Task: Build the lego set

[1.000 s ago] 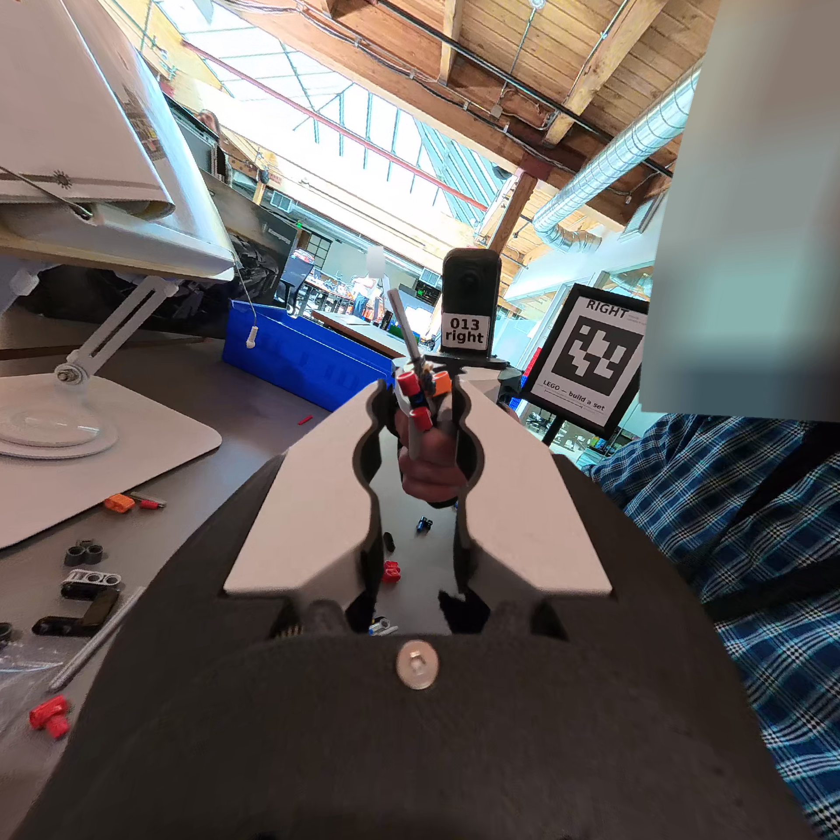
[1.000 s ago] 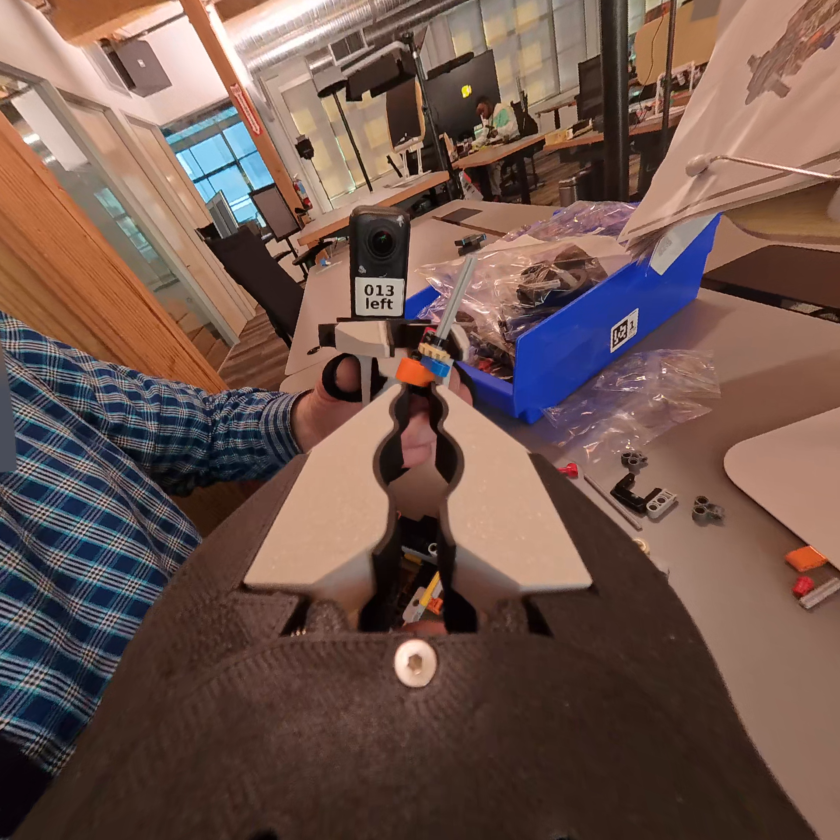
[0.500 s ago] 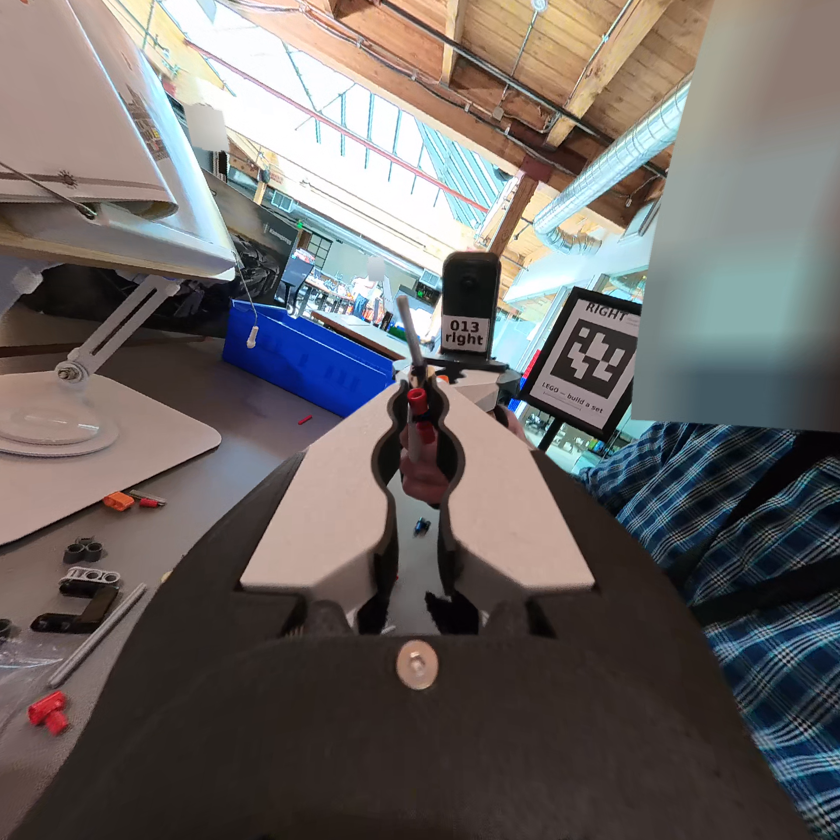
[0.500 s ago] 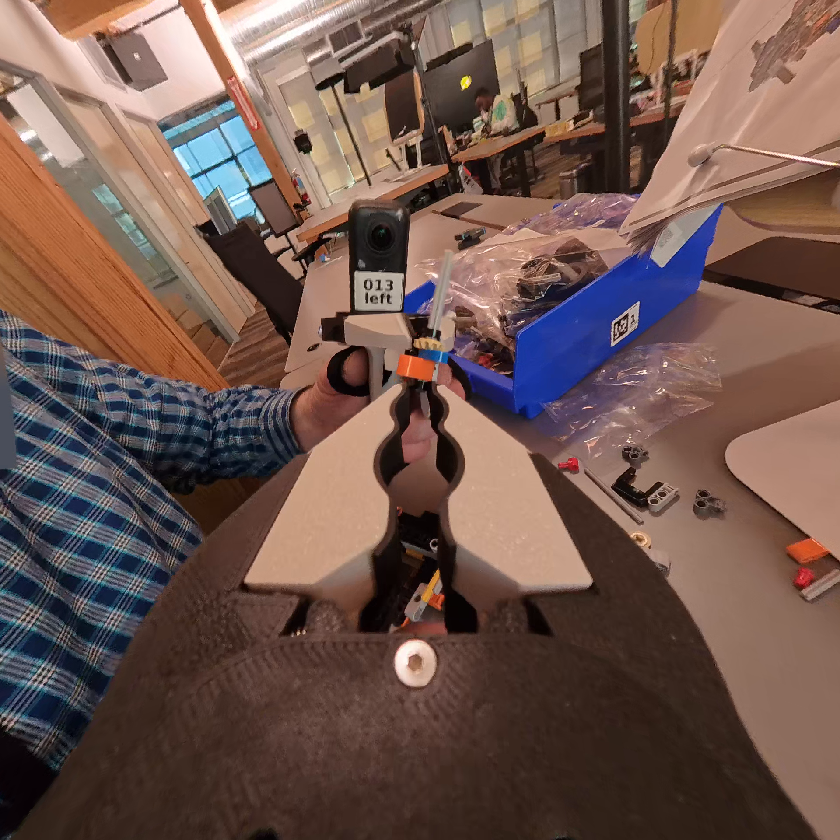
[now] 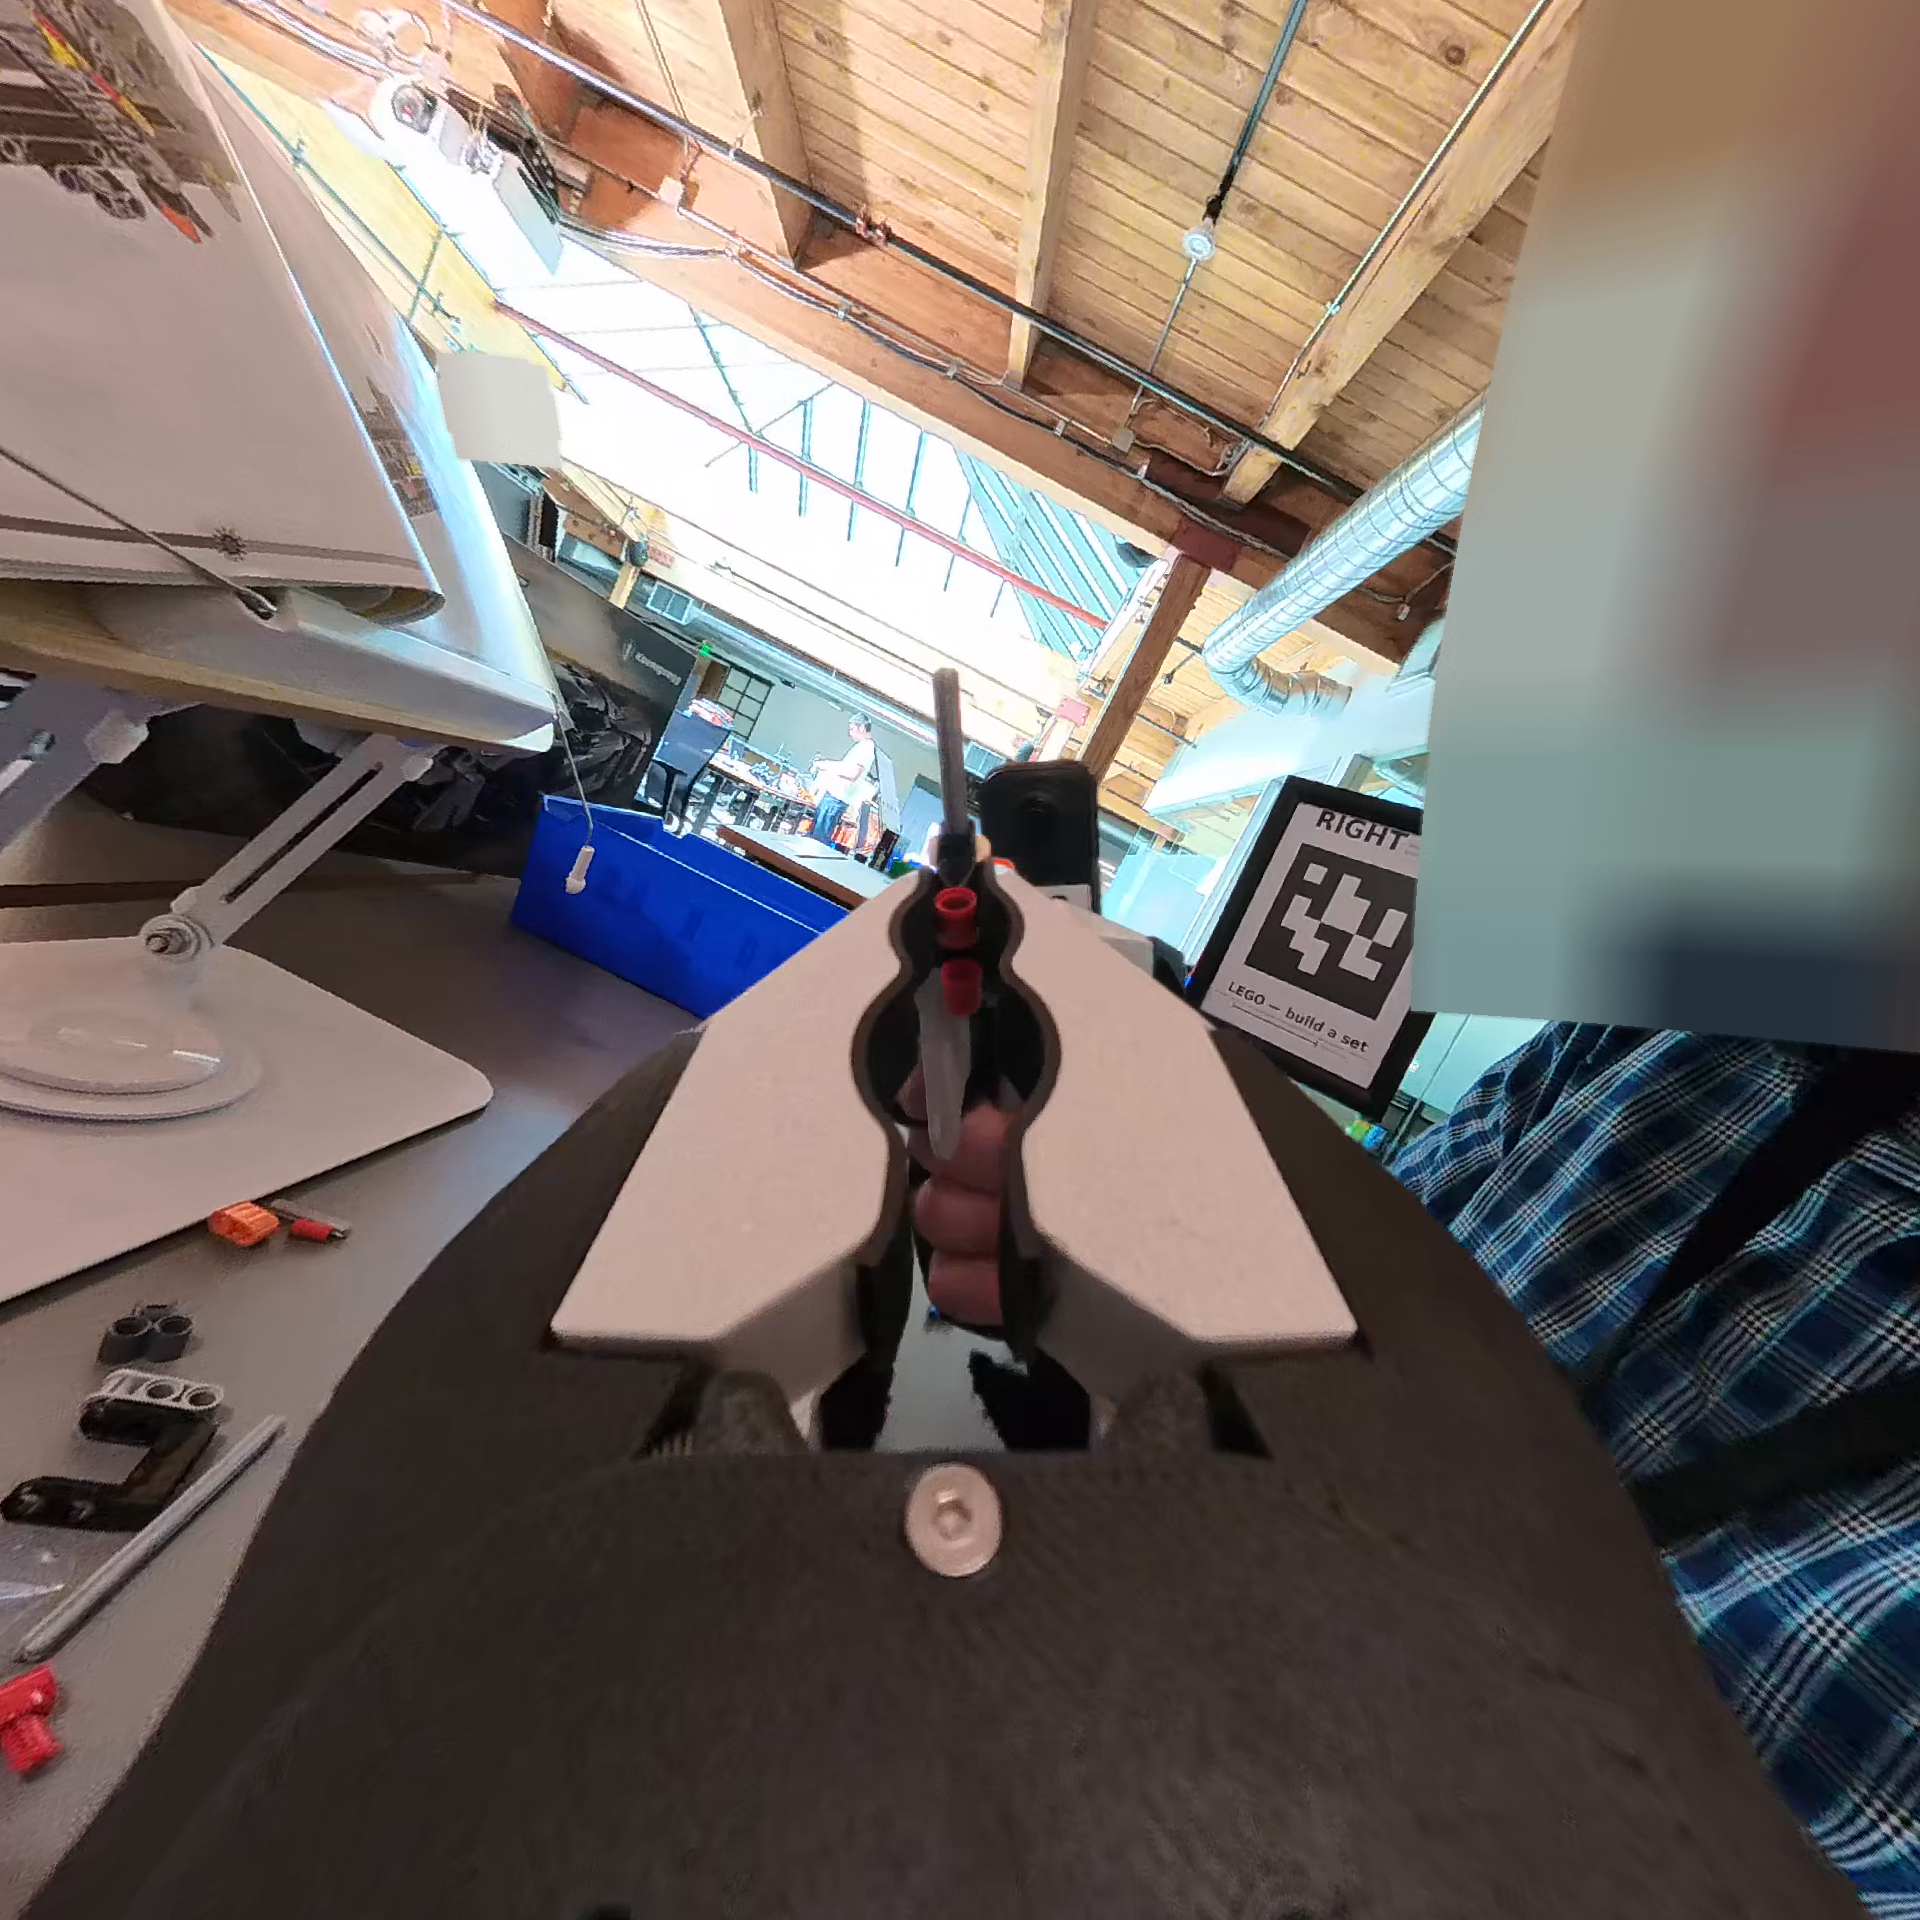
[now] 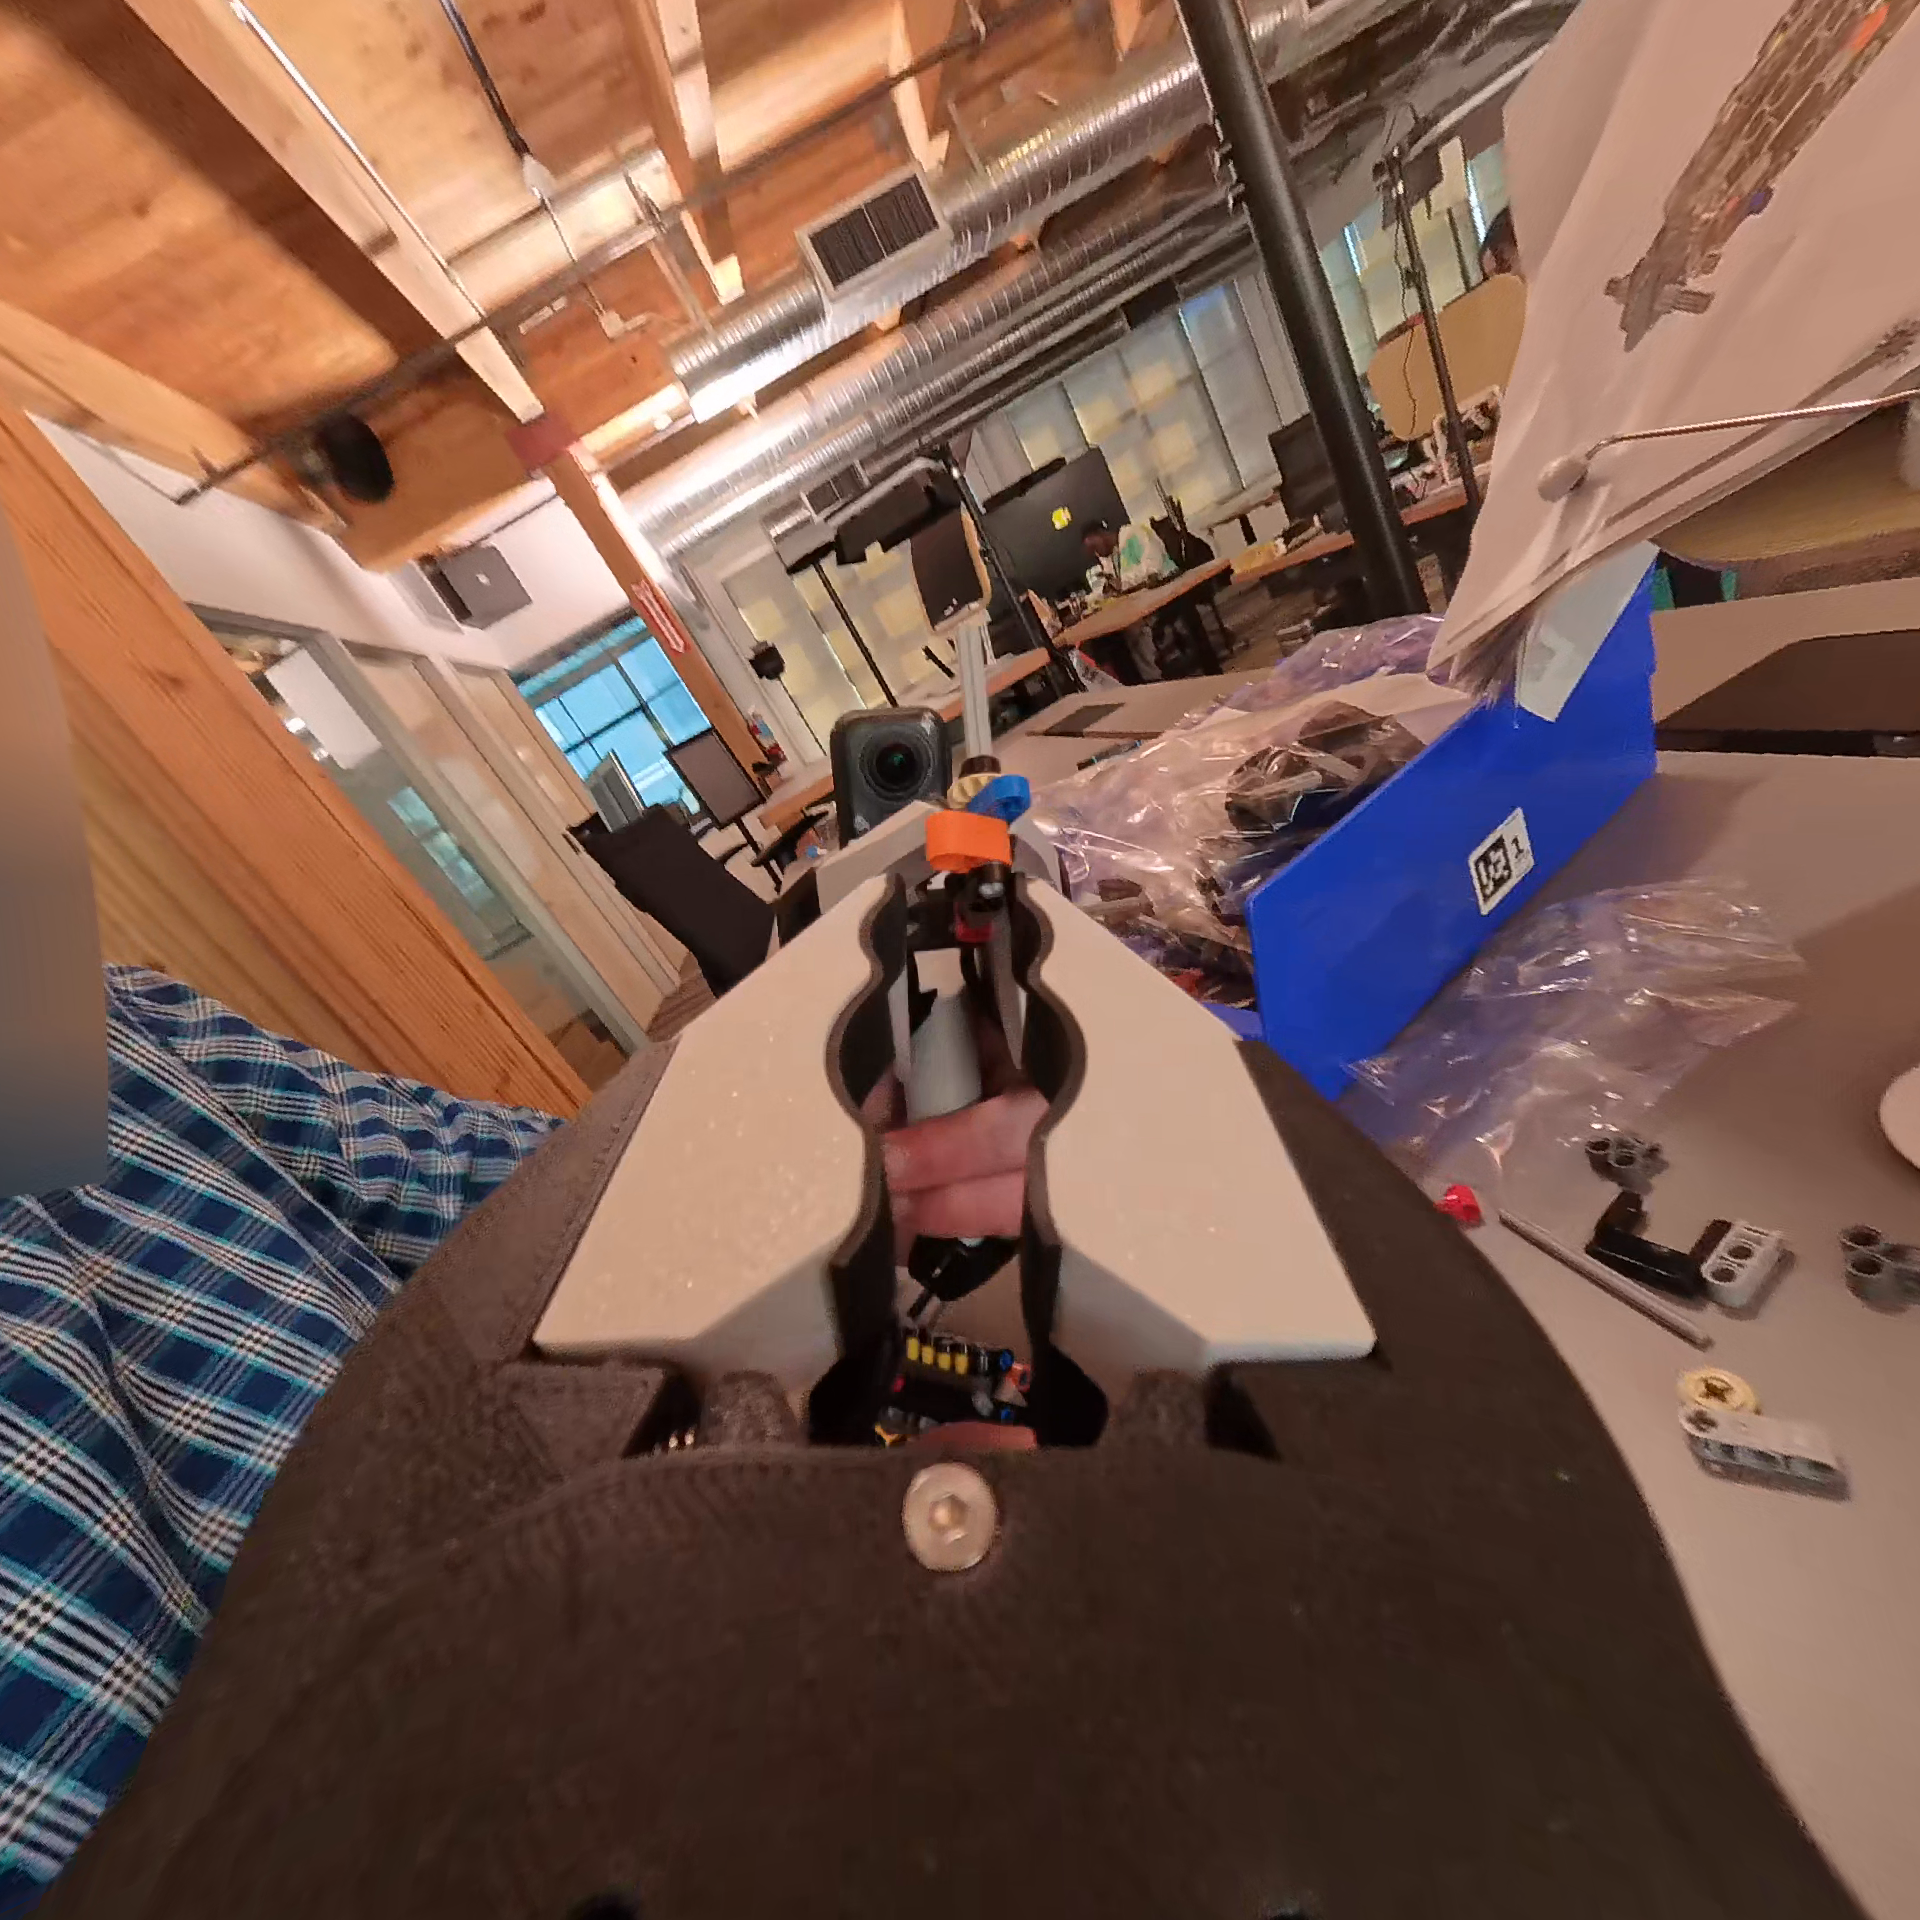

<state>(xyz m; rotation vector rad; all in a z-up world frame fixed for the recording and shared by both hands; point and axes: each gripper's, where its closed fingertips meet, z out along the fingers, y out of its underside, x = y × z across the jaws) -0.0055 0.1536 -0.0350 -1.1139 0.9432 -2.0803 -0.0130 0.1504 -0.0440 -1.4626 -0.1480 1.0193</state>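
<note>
Both grippers meet tip to tip in mid-air — left gripper (image 5: pixel 954 914) pinched narrow on the axle (image 5: pixel 947 748), right gripper (image 6: pixel 961 894) clamping the assembly (image 6: pixel 971 831), probably to steady it.

Bright daylight pours in through the big glass skylight (image 5: pixel 831 488) in the left wrist view, and that patch glows nearly white. The brown wooden ceiling boards (image 5: pixel 1091 156) look warm and clear. In the right wrist view the room is dimmer and more yellow, lit by far windows (image 6: pixel 1195 395). The clear crinkly plastic bag (image 6: pixel 1600 1018) shines with little white glints. Both pictures bend at the edges, so straight beams curve. The near black fuzzy gripper body (image 6: pixel 935 1662) looks soft and a bit blurry. Smooth blurred patches cover the upper right in the left view and the left edge in the right view.
</note>
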